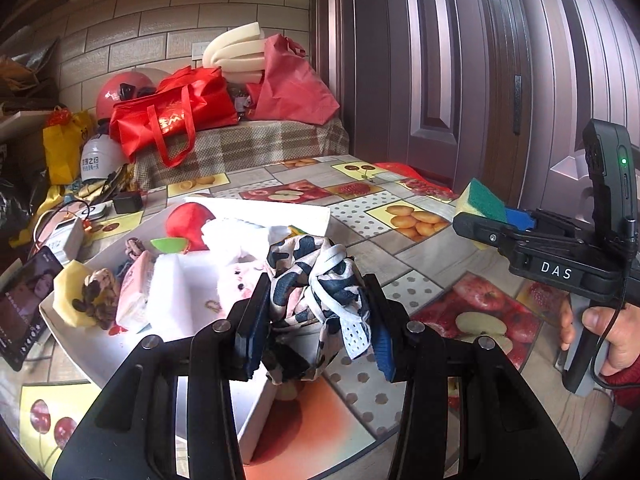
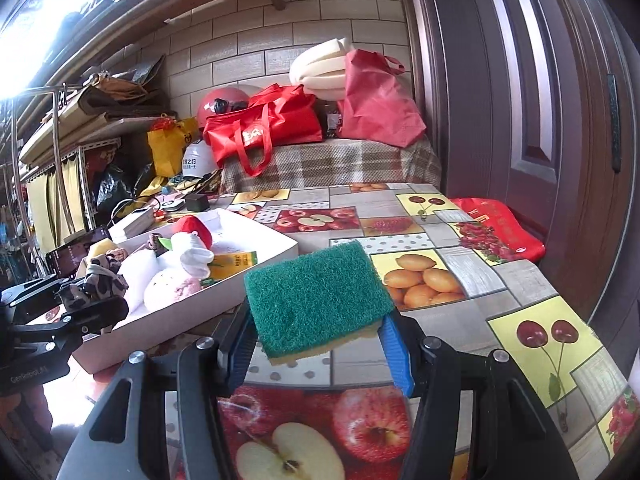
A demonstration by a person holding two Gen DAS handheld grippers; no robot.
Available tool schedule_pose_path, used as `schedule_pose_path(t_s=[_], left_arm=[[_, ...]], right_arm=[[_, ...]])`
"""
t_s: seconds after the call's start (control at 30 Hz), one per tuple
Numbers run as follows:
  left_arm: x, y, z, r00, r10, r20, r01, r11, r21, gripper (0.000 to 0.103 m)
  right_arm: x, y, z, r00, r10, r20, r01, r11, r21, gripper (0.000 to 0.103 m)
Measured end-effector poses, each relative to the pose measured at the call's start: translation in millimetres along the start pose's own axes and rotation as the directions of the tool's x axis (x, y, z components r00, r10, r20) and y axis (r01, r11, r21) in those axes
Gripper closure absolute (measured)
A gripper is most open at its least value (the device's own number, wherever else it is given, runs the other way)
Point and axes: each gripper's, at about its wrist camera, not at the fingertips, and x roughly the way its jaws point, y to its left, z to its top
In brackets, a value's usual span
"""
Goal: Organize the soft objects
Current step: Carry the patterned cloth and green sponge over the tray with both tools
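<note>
Fruit-patterned oilcloth covers one table (image 2: 500, 280) set against a brick wall and a dark door. One white tray (image 2: 256, 236) lies toward the table's left edge, already holding a red plush toy, white foam blocks and a pink plush. Two grippers are raised above the table. The left gripper (image 1: 318, 320) pinches one bundled black-and-white scarf (image 1: 316, 276) over the tray's near corner. The right gripper (image 2: 320, 344) pinches one green-topped yellow sponge (image 2: 316, 292) over the table, to the right of the tray. Judging by the task, both go in the tray; each should be carried over a bare patch before the jaws part, so nothing spills over the rim.
</note>
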Motion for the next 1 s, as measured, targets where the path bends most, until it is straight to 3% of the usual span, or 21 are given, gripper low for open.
schedule_pose_path(t_s=[0.53,0.73,1.0], left_arm=[[-13.7,60.6,-6.6,0.995,0.096,0.025,-0.094,0.992,-0.081,0.059],[-6.3,85.8,-5.3,0.989,0.146,0.016,-0.142,0.978,-0.151,0.059],[7.1,102.0,-2.0,0.980,0.200,-0.004,-0.198,0.965,-0.171,0.059]], right_arm=[[18.2,72.5,-2.3,0.996,0.088,-0.032,-0.091,0.992,-0.089,0.046],[26.3,86.9,-1.1,0.994,0.102,-0.038,-0.105,0.989,-0.105,0.046],[43.9,110.4,3.9,0.989,0.136,-0.051,-0.141,0.983,-0.118,0.046]])
